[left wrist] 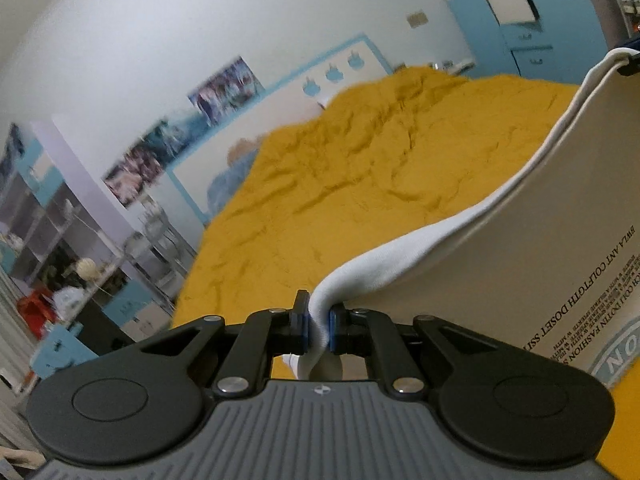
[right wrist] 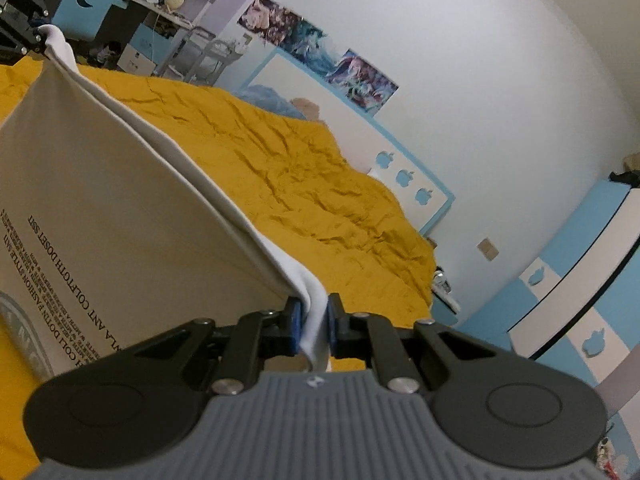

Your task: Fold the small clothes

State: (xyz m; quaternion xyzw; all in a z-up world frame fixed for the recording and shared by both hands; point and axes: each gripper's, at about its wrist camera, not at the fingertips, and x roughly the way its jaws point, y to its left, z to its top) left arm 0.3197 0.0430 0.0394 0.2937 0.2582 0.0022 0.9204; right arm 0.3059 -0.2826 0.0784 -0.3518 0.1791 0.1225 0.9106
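A white garment [left wrist: 520,216] with black printed lettering hangs stretched in the air between my two grippers, above the bed. My left gripper [left wrist: 319,326] is shut on one bunched corner of its white edge. My right gripper [right wrist: 313,326] is shut on the other corner; the garment [right wrist: 120,184] spreads to its left. In the left wrist view the right gripper [left wrist: 630,60] shows at the far upper right, holding the cloth. In the right wrist view the left gripper [right wrist: 28,34] shows at the upper left, holding the cloth. The garment's lower part is out of view.
A bed with a wrinkled mustard-yellow cover [left wrist: 340,184] lies under the garment, also seen in the right wrist view [right wrist: 320,184]. A white and blue headboard [right wrist: 360,128] stands at its far end. Cluttered shelves [left wrist: 60,248] and a blue and white wardrobe [right wrist: 580,288] line the walls.
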